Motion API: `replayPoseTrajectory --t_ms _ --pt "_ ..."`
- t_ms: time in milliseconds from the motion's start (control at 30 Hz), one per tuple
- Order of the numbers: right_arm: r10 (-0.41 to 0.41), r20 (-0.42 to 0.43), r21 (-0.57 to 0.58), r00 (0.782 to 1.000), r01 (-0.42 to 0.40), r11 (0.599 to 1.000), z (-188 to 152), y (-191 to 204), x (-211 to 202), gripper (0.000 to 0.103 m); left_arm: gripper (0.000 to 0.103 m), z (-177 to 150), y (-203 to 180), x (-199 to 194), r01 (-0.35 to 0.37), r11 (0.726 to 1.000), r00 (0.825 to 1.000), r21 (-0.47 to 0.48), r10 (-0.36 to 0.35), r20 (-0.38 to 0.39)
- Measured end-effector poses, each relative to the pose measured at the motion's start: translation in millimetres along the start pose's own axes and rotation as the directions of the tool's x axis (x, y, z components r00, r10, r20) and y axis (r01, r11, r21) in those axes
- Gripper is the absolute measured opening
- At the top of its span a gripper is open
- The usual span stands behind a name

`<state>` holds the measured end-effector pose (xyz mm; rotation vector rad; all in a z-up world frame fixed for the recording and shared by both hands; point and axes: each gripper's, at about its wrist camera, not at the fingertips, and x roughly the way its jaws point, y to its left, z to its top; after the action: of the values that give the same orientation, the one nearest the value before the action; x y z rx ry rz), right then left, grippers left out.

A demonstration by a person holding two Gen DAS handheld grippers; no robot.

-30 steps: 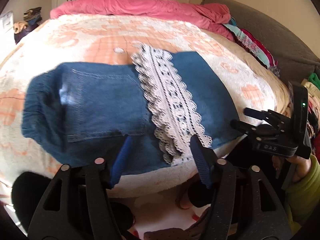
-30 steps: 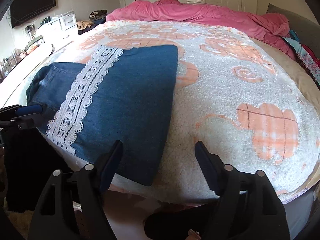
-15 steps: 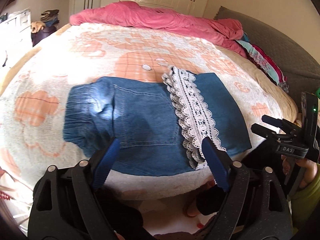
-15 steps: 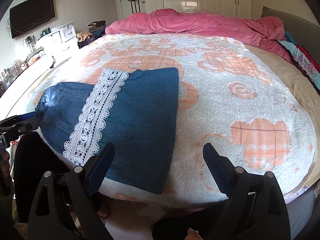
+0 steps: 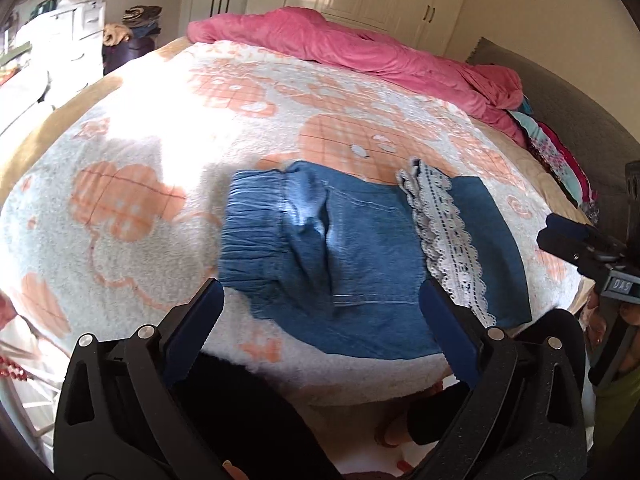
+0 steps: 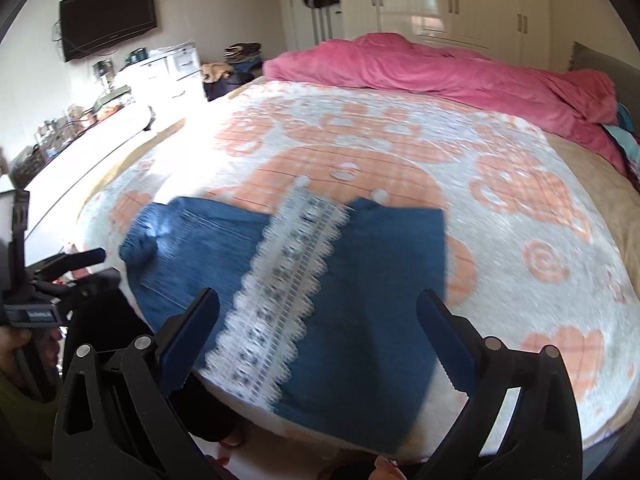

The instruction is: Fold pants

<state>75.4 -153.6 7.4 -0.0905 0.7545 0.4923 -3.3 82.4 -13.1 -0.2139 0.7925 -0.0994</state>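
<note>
- A bed [image 5: 120,152] is covered by a white, orange-patterned blanket [image 6: 520,240].
- Folded denim pants [image 5: 360,248] are laid near its front edge.
- A pink duvet [image 6: 420,68], apparently bunched, is seen at the far end.

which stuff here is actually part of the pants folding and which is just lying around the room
Part of the job:
- denim pants, folded, lying on the bed
- white lace trim across the pants
- left tongs, open
- right tongs, open
- patterned blanket they lie on

Just lying about:
- pink duvet
- wall TV
- wardrobe
- clothes heap by the headboard
</note>
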Motion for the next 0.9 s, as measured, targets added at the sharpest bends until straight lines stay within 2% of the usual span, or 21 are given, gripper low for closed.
replayPoseTrajectory --t_ms 167,300,500,700,867,900 --pt "0.157 -0.034 0.010 0.987 -0.157 0.988 38 19 25 0.098 0.092 0 16 4 0.001 0.999 1.000 -0.039 -0.001 -0.007" --pt "0.218 -0.069 -0.026 0.973 -0.221 0.975 65 39 46 0.098 0.092 1 23 12 0.005 0.998 1.000 -0.061 -0.006 -0.021" --pt "0.215 -0.146 -0.125 0.966 -0.233 0.964 84 71 79 0.098 0.092 1 29 23 0.006 0.997 0.999 -0.081 -0.009 -0.032" --pt "0.221 -0.204 -0.217 0.954 -0.265 0.940 83 103 107 0.098 0.092 0 38 32 0.022 0.993 0.998 -0.117 -0.028 -0.048" --pt "0.221 -0.245 -0.265 0.944 -0.284 0.921 84 125 127 0.098 0.091 -3 46 40 0.092 0.980 0.994 -0.179 -0.101 -0.040" --pt "0.223 -0.252 -0.276 0.942 -0.291 0.916 84 128 130 0.098 0.084 -4 46 42 0.110 0.976 0.992 -0.186 -0.120 -0.044"
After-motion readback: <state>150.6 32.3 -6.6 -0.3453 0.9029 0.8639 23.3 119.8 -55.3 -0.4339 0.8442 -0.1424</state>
